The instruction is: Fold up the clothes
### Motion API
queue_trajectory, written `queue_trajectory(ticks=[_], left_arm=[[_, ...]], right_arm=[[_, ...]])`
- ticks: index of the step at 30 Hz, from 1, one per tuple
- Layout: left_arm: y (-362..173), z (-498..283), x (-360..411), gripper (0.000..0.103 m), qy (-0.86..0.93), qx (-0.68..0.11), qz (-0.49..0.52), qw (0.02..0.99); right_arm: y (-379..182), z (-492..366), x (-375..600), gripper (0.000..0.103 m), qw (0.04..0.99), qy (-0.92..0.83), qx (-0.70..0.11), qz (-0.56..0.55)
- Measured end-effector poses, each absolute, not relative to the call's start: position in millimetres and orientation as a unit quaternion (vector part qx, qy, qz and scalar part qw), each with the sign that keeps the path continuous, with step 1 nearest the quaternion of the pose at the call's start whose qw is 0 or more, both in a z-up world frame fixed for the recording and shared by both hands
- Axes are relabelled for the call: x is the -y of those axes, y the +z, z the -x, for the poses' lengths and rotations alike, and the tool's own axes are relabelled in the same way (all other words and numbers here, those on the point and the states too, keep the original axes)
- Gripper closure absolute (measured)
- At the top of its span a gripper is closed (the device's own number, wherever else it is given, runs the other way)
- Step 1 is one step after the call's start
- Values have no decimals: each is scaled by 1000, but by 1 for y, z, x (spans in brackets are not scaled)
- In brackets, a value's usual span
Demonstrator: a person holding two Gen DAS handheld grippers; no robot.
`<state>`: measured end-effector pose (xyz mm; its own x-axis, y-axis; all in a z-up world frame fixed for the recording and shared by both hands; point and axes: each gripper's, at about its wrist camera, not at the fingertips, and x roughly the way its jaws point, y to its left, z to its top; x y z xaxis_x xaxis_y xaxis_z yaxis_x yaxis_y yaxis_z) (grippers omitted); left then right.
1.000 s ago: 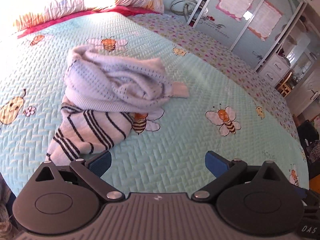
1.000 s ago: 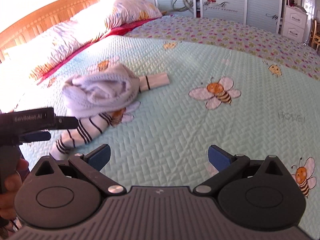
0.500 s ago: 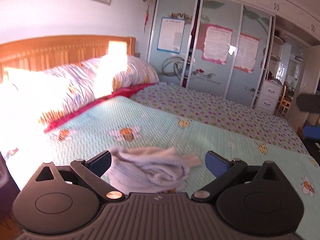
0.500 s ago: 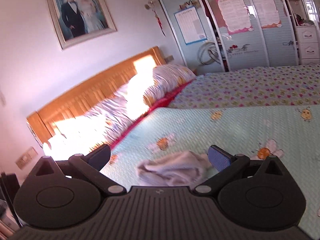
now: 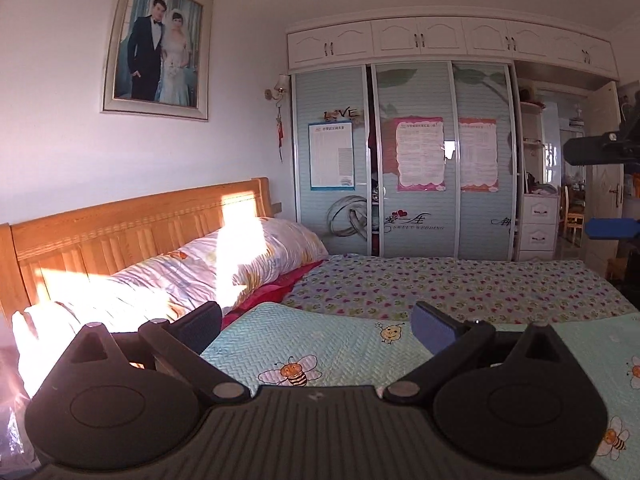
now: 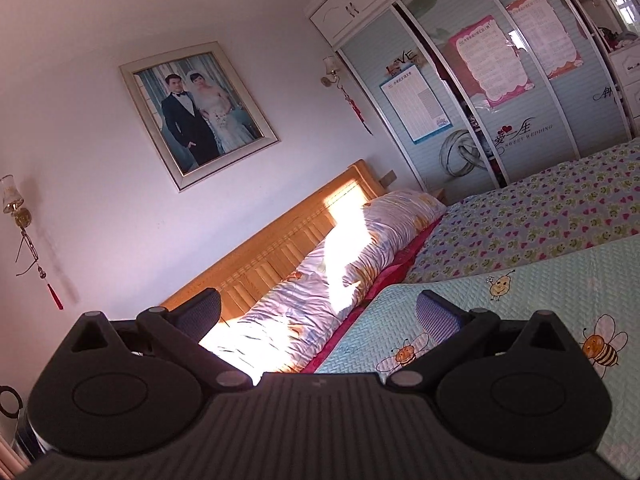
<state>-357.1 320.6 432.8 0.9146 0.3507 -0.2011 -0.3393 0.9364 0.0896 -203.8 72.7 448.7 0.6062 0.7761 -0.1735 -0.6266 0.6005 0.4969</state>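
Clothes lie outside both views; my left gripper point(image 5: 316, 322) and right gripper point(image 6: 318, 316) gape wide, empty, above the bee-print quilt point(image 5: 344, 346).

One framed photo point(image 5: 157, 40), three wardrobe posters point(image 5: 419, 154), two wall lamps point(image 6: 12, 196).

Both cameras have tilted up and away from the bed; the crumpled clothes that lay on the quilt between the fingers are gone from both views; the left gripper point(image 5: 316, 322) now faces the headboard point(image 5: 136, 228), with a framed wedding photo point(image 5: 158, 40) at eleven o'clock and the wardrobe point(image 5: 408, 184) at one o'clock; the right gripper point(image 6: 318, 312) has also rolled sideways, so its view leans, with the pillow point(image 6: 340, 276) now between its fingers.
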Motion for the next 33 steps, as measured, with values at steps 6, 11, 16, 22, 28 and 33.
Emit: queue_trajectory(ticks=[6,11,16,22,28,33], left_arm=[[358,309,-315,0,139,-202,0,970],[271,279,-327,0,143,-289,68,944],[195,271,-355,0,194,-350,135,906],[161,265,-395,0,300,-366,177,863],[153,234,-413,0,330,-356,206,849],[141,213,-420,0,356,-339,235,839]], right_arm=[[380,198,-107,0,919,342,-191,-39],[280,189,-136,0,895,343,-285,-5],[194,168,-157,0,846,341,-404,-69],[163,166,-197,1,883,320,-342,21],[173,138,-212,1,888,351,-296,12],[176,125,-224,1,903,344,-251,60]])
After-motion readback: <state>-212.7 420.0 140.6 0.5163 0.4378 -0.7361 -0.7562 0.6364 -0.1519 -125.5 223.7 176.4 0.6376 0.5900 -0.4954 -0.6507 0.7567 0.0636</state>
